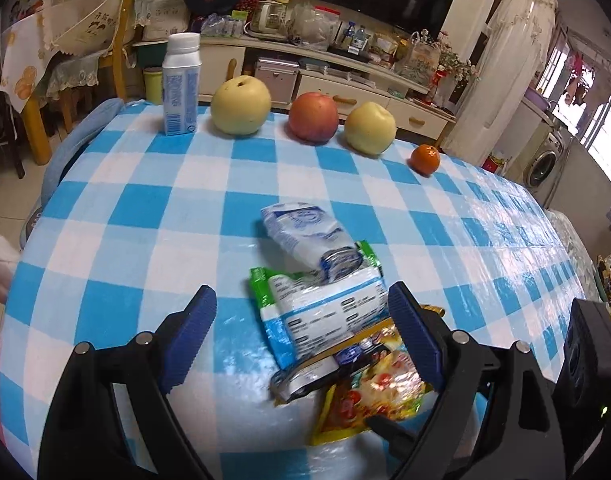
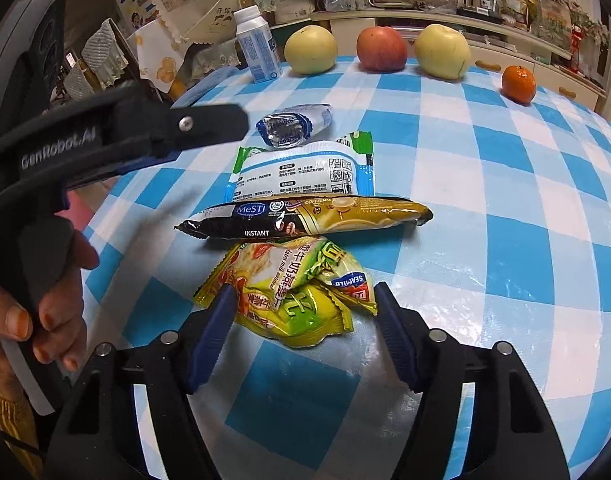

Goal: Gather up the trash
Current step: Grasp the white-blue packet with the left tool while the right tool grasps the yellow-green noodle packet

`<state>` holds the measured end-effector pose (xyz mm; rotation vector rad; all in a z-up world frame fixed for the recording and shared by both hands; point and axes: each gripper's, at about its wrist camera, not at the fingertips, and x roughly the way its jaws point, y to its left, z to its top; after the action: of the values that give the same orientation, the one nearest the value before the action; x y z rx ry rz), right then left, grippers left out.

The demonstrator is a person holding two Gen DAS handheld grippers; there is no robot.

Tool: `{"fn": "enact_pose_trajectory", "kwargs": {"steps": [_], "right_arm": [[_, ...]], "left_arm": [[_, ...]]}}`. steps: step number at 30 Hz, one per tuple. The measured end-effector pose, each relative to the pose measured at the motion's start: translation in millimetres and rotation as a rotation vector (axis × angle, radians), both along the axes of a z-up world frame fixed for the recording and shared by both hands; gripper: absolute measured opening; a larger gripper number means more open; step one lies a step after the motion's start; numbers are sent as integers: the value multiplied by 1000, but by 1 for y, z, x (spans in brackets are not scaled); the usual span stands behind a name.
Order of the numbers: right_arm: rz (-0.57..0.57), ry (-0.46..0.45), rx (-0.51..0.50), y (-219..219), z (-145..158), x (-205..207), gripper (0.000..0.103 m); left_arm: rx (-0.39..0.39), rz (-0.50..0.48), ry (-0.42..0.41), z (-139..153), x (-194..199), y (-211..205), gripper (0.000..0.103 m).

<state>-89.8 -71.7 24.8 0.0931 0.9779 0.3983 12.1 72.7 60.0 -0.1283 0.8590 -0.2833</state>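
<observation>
Trash lies in a row on the blue-checked tablecloth (image 2: 505,240). Farthest is a crushed milk carton (image 2: 293,126) (image 1: 305,236), then a white-and-blue pouch (image 2: 305,174) (image 1: 329,312), a black-and-gold coffee stick (image 2: 305,220) (image 1: 305,376) and a crumpled yellow-green snack wrapper (image 2: 293,300) (image 1: 377,392). My right gripper (image 2: 303,296) straddles the snack wrapper, its pads at the wrapper's edges without visibly squeezing it. My left gripper (image 1: 301,320) hangs open over the pouch and the coffee stick. One finger (image 2: 209,124) of the left gripper shows in the right wrist view.
Along the table's far edge stand a white milk bottle (image 1: 181,84), a pear (image 1: 240,106), an apple (image 1: 313,118), another pear (image 1: 370,128) and a tangerine (image 1: 425,159). A person's hand (image 2: 53,312) holds the left gripper. Chairs and a cluttered sideboard stand beyond the table.
</observation>
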Motion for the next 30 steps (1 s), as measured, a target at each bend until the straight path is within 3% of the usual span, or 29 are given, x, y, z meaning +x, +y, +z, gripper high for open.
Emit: {"fn": "enact_pose_trajectory", "kwargs": {"steps": [5,8,14,22,29,30], "right_arm": [[-5,7,20,-2,0,-1,70],[-12,20,53,-5,1,0,71],[-24,25,75,-8,4,3,77],[-14,17,69,-3,4,3,77],[4,-1,25,3,1,2,77],[8,-5,15,5,1,1,77]], "left_arm": [[69,-4,2,0,20,-23,88],[136,41,27,-5,40,-33,88],[157,66,104,-20,71,-38,87],[146,96,192,-42,83,-32,49],[117,121,164,-37,69,-14,45],[112,124,162,-35,66,-10,33]]}}
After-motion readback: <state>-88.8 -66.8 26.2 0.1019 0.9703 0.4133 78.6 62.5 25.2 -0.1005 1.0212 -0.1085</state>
